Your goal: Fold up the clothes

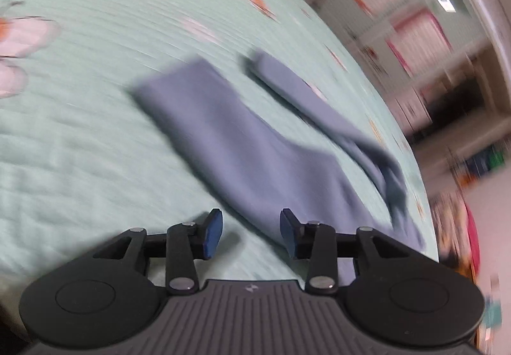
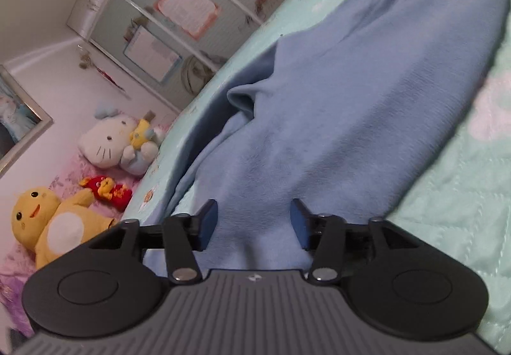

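A blue fleece garment lies spread on a mint-green quilted bed, with two long parts pointing away from me. In the left wrist view my left gripper is open, its blue pads apart just above the garment's near edge, holding nothing. The view is blurred by motion. In the right wrist view the same blue garment fills the middle, one fold standing up at its left side. My right gripper is open low over the cloth, with fabric showing between its fingers but not pinched.
The bed's edge runs diagonally on the left. Beyond it sit a yellow plush toy, a white cat plush and a red toy on pink bedding. A glass-door cabinet lines the wall.
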`<state>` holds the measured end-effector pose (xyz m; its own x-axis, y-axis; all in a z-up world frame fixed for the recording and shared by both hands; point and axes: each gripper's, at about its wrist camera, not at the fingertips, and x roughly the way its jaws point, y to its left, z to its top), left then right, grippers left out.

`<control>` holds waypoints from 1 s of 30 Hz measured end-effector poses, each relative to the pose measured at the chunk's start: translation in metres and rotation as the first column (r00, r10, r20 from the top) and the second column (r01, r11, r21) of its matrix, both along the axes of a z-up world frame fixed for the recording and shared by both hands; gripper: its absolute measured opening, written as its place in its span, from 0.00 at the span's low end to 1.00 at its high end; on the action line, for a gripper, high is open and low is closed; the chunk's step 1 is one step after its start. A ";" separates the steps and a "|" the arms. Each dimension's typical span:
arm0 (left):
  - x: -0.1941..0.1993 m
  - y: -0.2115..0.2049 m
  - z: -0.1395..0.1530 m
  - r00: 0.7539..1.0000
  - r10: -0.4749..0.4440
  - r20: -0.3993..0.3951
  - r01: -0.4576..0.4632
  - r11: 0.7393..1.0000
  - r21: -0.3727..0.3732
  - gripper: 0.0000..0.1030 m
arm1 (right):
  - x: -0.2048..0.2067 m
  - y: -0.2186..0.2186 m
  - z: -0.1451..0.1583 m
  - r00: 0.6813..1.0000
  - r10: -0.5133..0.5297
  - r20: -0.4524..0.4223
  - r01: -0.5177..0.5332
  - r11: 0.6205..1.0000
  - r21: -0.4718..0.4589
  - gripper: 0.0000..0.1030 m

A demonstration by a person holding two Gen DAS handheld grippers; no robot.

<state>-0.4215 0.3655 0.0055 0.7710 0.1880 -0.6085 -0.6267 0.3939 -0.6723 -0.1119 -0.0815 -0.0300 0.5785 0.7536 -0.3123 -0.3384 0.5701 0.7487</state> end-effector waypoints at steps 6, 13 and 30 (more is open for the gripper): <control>-0.002 0.019 -0.006 0.997 0.071 0.040 -0.070 0.997 -0.018 0.42 | 0.003 -0.005 0.002 1.000 0.016 -0.011 -0.015 1.000 0.015 0.38; 0.008 0.033 -0.007 0.993 0.102 0.052 -0.102 0.995 0.001 0.42 | 0.000 -0.006 -0.001 1.000 0.019 -0.008 -0.019 1.000 0.017 0.38; -0.029 0.000 0.032 0.983 0.080 -0.166 -0.053 0.985 0.163 0.05 | 0.002 0.000 -0.003 1.000 0.024 -0.011 -0.023 0.998 0.052 0.38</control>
<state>-0.4509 0.3650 0.0372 0.6405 0.3392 -0.6890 -0.7554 0.4399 -0.4857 -0.1098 -0.0816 -0.0327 0.5568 0.7824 -0.2790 -0.3422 0.5220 0.7813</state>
